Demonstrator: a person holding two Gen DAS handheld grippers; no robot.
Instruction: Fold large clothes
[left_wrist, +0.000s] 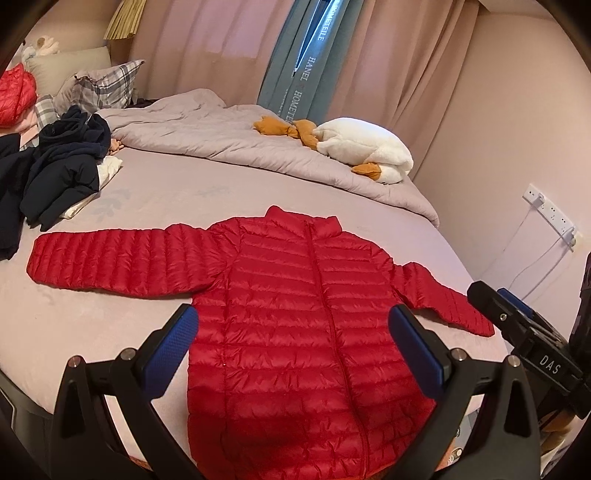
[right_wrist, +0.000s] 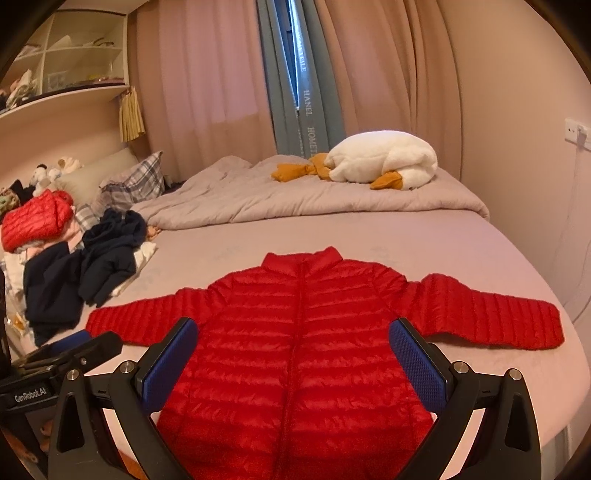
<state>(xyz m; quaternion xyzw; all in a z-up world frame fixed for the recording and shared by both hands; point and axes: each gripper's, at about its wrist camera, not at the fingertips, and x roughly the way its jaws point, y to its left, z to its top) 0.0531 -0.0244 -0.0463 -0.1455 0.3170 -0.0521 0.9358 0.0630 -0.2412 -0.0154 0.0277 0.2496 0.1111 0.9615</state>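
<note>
A red quilted puffer jacket lies flat, front up and zipped, on the bed with both sleeves spread out. It also shows in the right wrist view. My left gripper is open and empty, held above the jacket's lower body. My right gripper is open and empty too, above the jacket's lower body. The right gripper shows at the right edge of the left wrist view. The left gripper shows at the lower left of the right wrist view.
A pile of dark navy clothes lies at the left of the bed, with another red jacket behind it. A grey duvet and a white goose plush lie at the far end. A wall stands close on the right.
</note>
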